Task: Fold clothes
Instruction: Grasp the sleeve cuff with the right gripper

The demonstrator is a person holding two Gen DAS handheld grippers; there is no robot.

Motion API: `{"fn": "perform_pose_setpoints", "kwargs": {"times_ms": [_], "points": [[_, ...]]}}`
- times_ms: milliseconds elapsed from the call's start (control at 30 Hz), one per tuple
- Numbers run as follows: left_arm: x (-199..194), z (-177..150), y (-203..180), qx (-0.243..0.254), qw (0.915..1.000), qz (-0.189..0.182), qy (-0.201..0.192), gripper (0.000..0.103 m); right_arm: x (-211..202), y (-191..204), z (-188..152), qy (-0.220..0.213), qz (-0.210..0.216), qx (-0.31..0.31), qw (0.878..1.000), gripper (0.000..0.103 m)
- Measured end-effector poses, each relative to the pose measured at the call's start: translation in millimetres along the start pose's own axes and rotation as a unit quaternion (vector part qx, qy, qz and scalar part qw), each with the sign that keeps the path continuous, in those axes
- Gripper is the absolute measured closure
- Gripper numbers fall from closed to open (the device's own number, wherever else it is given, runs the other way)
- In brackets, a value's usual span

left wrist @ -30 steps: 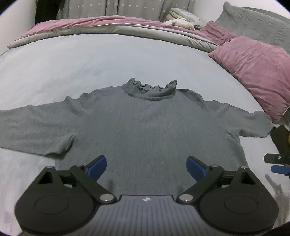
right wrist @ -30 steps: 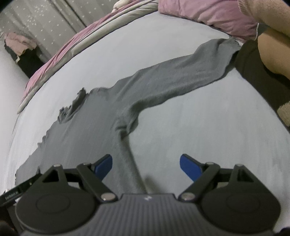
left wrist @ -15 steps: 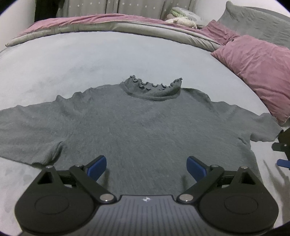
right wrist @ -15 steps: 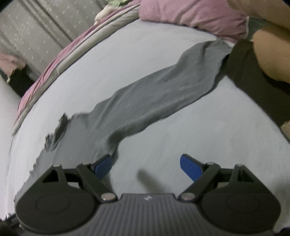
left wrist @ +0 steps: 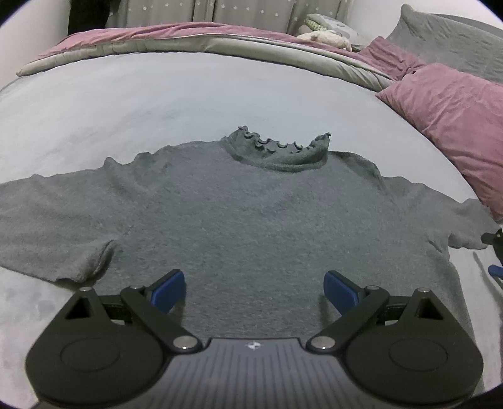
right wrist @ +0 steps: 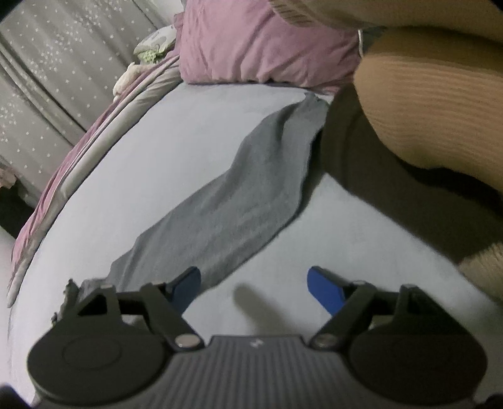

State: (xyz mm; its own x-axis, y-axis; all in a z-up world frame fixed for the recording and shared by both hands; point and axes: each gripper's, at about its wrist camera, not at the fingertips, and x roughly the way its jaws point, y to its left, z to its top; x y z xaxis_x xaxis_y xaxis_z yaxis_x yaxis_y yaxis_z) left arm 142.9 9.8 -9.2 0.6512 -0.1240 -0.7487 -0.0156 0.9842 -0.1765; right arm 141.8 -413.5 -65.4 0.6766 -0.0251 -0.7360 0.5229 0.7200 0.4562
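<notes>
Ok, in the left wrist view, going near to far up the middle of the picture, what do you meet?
Left gripper, jaws open over the cloth → body of the grey sweater lying flat → its ruffled collar → bare grey bedsheet → folded pink and grey duvet → star-patterned curtain.

- One grey sweater (left wrist: 251,220), spread flat on the bed (left wrist: 125,110), with two sleeves out to its sides.
- One ruffled collar (left wrist: 279,151) at the sweater's far edge.
- Two pink pillows (left wrist: 456,119) beyond the sweater's right sleeve (right wrist: 251,195).
- One folded pink-and-grey duvet (left wrist: 188,41) beyond the sweater's collar.
- Two tongs: left tongs (left wrist: 254,291), right tongs (right wrist: 254,284), each with two blue pads.
</notes>
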Motion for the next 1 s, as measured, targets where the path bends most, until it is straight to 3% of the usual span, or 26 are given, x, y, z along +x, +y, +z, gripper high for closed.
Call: {"fn": "perform_pose_setpoints", "kwargs": {"times_ms": [433,633,733,800,867,1000], "points": [[1,0,3,-0.003,1.0000,-0.003,0.005,0.007,36,7,19,-0.069,-0.006,0.001,0.998,0.025],[1,0,4,-0.009,0.9999,-0.004,0.006,0.007,47,3,26,-0.111,-0.008,0.011,0.994,0.033],[-1,-1,4,-0.009,0.9999,-0.006,0.004,0.007,54,4,31,-0.128,-0.015,0.007,0.992,0.051],[-1,-1,4,-0.009,0.9999,-0.007,0.004,0.007,57,6,33,-0.135,-0.019,0.003,0.991,0.078],[-2,0,5,-0.011,0.9999,-0.006,0.003,0.007,58,8,34,-0.140,-0.015,0.004,0.990,0.091],[-4,2,8,-0.017,0.9998,-0.008,0.001,0.007,49,18,38,-0.163,-0.006,-0.004,0.987,0.095]]}}
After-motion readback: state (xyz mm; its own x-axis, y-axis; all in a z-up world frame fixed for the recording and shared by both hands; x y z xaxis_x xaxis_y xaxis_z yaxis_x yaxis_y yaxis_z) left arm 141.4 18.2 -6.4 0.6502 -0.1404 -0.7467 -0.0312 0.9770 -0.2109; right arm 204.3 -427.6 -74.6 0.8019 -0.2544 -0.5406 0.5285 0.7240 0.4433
